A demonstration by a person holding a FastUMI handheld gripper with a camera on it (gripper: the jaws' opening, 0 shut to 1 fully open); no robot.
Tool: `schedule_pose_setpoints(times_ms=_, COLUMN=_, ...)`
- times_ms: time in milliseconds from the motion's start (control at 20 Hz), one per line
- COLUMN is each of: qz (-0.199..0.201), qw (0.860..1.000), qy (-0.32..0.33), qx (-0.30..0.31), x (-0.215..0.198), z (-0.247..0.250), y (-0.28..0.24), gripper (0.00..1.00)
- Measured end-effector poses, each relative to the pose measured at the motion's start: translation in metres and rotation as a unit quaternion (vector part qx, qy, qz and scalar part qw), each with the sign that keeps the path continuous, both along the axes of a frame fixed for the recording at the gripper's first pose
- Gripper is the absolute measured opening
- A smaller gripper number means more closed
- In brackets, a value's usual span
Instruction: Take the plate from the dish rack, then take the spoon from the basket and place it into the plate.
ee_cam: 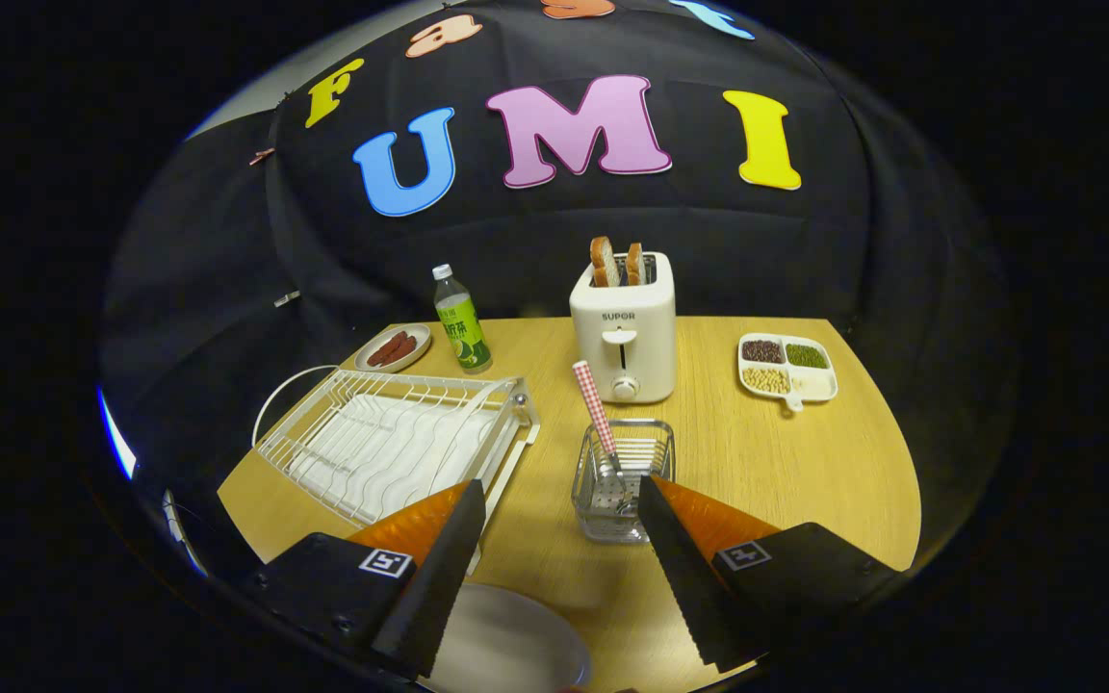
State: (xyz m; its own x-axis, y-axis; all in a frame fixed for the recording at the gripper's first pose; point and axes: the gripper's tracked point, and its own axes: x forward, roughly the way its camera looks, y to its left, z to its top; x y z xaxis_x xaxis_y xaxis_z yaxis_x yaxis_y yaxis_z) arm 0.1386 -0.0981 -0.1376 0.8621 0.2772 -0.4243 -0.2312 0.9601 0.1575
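My gripper [562, 496] is open above the table's near side, nothing between its two black fingers. A grey plate [506, 640] lies flat on the wooden table [766, 462], below and between the fingers, partly hidden by the left finger [444, 558]. The white wire dish rack [391, 443] stands beyond the left finger and holds no dishes. A spoon with a red-checked handle [597, 409] stands tilted in the clear metal basket [624, 476], just ahead of the right finger [680, 563].
A white toaster [624, 332] with two bread slices stands behind the basket. A green bottle [461, 332] and a small plate of sausages [394, 348] sit at the back left. A divided tray of beans [787, 368] sits at the back right.
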Motion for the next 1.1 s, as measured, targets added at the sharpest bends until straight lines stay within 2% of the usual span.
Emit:
schedule_pose_setpoints(times_ms=350, qz=-0.017, qw=0.999, qy=-0.032, qx=-0.015, x=0.066, z=0.014, y=-0.002, gripper=0.98)
schedule_pose_setpoints(times_ms=550, qz=-0.007, qw=0.998, qy=-0.038, qx=-0.050, x=0.103, z=0.005, y=0.006, gripper=0.98)
schedule_pose_setpoints(times_ms=850, qz=-0.006, qw=0.998, qy=0.005, qx=-0.069, x=0.138, z=-0.031, y=0.018, gripper=0.98)
schedule_pose_setpoints(times_ms=950, qz=-0.004, qw=0.997, qy=0.017, qx=-0.070, x=0.143, z=-0.042, y=0.019, gripper=0.94)
schedule_pose_setpoints(times_ms=1100, qz=-0.006, qw=0.997, qy=0.044, qx=-0.070, x=0.147, z=-0.060, y=0.021, gripper=0.79)
